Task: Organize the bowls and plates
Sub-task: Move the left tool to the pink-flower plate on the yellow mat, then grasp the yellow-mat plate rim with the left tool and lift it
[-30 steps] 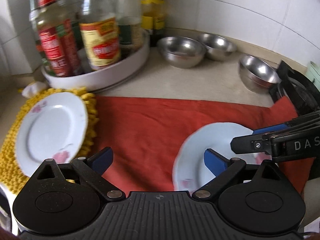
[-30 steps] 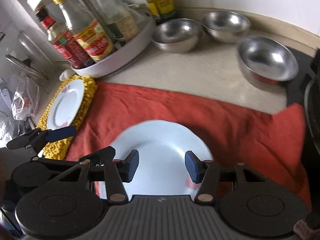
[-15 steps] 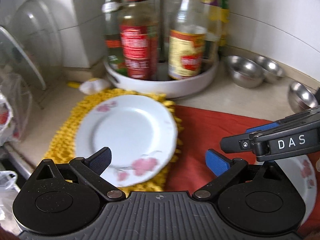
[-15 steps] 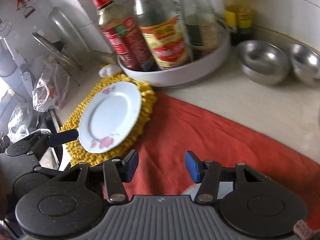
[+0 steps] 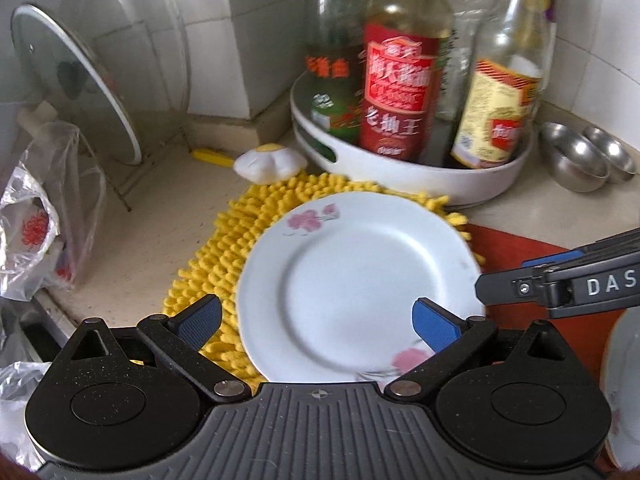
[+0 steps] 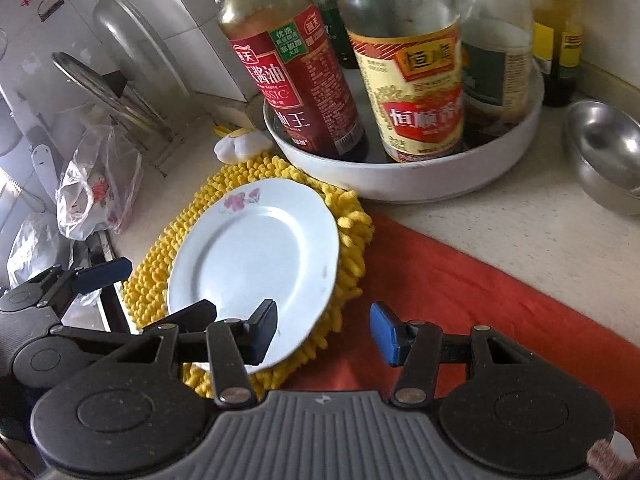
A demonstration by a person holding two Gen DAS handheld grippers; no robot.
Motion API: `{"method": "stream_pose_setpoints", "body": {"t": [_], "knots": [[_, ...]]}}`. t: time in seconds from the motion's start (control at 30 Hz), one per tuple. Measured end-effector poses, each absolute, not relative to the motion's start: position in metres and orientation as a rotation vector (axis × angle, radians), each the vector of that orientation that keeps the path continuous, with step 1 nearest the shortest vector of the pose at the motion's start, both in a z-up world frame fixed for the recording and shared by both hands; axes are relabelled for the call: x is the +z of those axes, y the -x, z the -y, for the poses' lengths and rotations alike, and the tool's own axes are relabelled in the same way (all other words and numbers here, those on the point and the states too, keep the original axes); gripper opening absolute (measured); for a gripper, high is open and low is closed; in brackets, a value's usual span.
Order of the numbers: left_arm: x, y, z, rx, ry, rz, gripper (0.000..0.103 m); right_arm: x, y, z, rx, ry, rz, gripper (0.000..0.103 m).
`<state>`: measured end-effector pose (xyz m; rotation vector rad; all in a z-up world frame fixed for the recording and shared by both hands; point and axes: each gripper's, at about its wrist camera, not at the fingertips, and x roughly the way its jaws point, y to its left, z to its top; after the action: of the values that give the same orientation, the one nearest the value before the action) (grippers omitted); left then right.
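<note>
A white plate with pink flowers [image 5: 356, 280] lies on a yellow shaggy mat [image 5: 224, 256]; it also shows in the right wrist view [image 6: 256, 264]. My left gripper [image 5: 316, 322] is open and empty, just above the plate's near edge. My right gripper [image 6: 324, 330] is open and empty, over the mat's right edge and the red cloth [image 6: 460, 292]. A second white plate [image 5: 624, 392] lies at the far right on the cloth. Steel bowls [image 5: 576, 158] sit on the counter at the right; one also shows in the right wrist view [image 6: 608, 152].
A white round tray [image 5: 412, 176] with several sauce bottles stands right behind the mat. Glass pot lids [image 5: 76, 76] lean in a rack at the left. Plastic bags [image 5: 32, 220] lie at the counter's left edge. A small egg-shaped toy [image 5: 268, 162] lies by the tray.
Both grippers have swung left, away from the plate on the red cloth and the steel bowls, toward the plate on the yellow mat. Both stayed open and empty.
</note>
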<state>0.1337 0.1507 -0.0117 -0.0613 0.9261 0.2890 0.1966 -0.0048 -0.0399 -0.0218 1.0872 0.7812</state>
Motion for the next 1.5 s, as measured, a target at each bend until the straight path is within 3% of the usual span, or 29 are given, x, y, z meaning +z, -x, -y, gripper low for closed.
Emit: {"method": "stream_pose_setpoints", "body": {"t": [0.67, 0.93, 1.5], "knots": [[-0.053, -0.164, -0.189, 0.193, 0.177, -1.01, 0.099, -0.063, -0.212, -0.033, 0.815, 0.01, -1.153, 0.05], [-0.054, -0.172, -0.19, 0.174, 0.172, -0.991, 0.099, -0.072, -0.226, -0.032, 0.793, -0.051, -1.189, 0.038], [-0.032, -0.162, -0.175, 0.135, 0.16, -0.953, 0.098, -0.056, -0.203, -0.012, 0.722, -0.118, -1.191, 0.038]]}}
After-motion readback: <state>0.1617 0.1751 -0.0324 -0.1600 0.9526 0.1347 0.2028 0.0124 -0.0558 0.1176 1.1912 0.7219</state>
